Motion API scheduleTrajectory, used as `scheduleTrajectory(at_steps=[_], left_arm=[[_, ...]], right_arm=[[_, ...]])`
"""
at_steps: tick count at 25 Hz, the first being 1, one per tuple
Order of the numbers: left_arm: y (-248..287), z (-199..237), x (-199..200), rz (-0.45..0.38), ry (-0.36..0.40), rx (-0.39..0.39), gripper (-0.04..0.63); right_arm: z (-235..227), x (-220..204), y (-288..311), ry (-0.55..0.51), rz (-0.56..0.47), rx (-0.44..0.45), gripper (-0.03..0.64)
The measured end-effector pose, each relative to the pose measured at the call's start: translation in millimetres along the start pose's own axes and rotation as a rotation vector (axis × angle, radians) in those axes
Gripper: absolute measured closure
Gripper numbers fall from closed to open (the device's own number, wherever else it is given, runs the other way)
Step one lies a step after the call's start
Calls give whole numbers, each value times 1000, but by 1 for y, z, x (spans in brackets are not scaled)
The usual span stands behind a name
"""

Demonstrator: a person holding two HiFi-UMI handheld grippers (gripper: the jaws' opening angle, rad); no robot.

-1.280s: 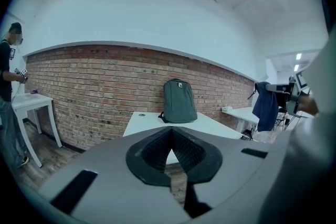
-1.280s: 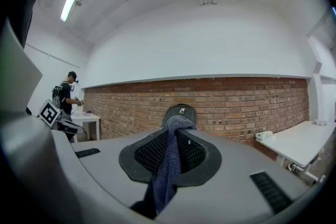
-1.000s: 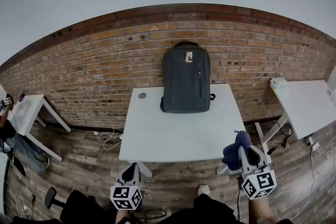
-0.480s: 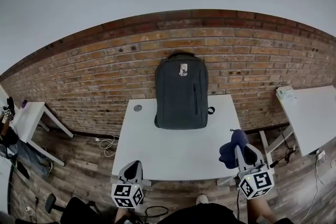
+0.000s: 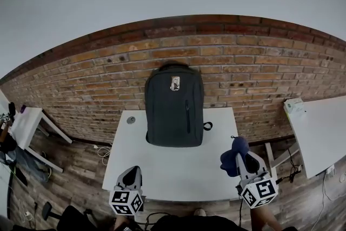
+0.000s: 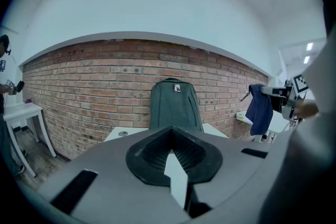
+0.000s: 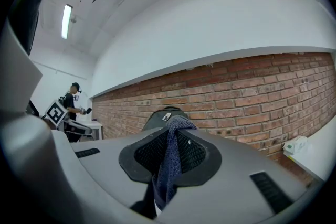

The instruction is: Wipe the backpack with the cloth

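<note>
At the bottom of the head view, the left gripper (image 5: 131, 176) is hovering at the near edge of the tabletop (image 5: 173, 173), its fingers drawn nearly together and gripping nothing. At lower right, the right gripper (image 5: 239, 158) is pinching the blue cloth (image 5: 232, 152), which is bunching above its fingers. Beyond them, the backpack (image 5: 174, 105) is standing upright at the tabletop's far edge, leaning on the brick wall (image 5: 97, 76). Wiping is apparently not starting yet: the cloth is well apart from the backpack. Only the left gripper view is showing the cloth (image 6: 260, 107) hanging down loosely.
</note>
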State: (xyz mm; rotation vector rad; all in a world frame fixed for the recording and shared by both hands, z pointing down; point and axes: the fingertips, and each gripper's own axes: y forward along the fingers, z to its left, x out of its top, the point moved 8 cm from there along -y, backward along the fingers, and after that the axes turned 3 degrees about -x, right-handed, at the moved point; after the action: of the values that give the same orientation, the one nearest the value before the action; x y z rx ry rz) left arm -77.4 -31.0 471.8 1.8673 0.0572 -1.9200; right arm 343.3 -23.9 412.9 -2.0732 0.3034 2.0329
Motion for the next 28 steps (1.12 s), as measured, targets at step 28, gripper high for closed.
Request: scheduleTrajectory(at_steps=[28], left_arm=[[52,68,19,-9,-1,-2,598]], right_arm=[[17,-6,99,-23,27,1,581]])
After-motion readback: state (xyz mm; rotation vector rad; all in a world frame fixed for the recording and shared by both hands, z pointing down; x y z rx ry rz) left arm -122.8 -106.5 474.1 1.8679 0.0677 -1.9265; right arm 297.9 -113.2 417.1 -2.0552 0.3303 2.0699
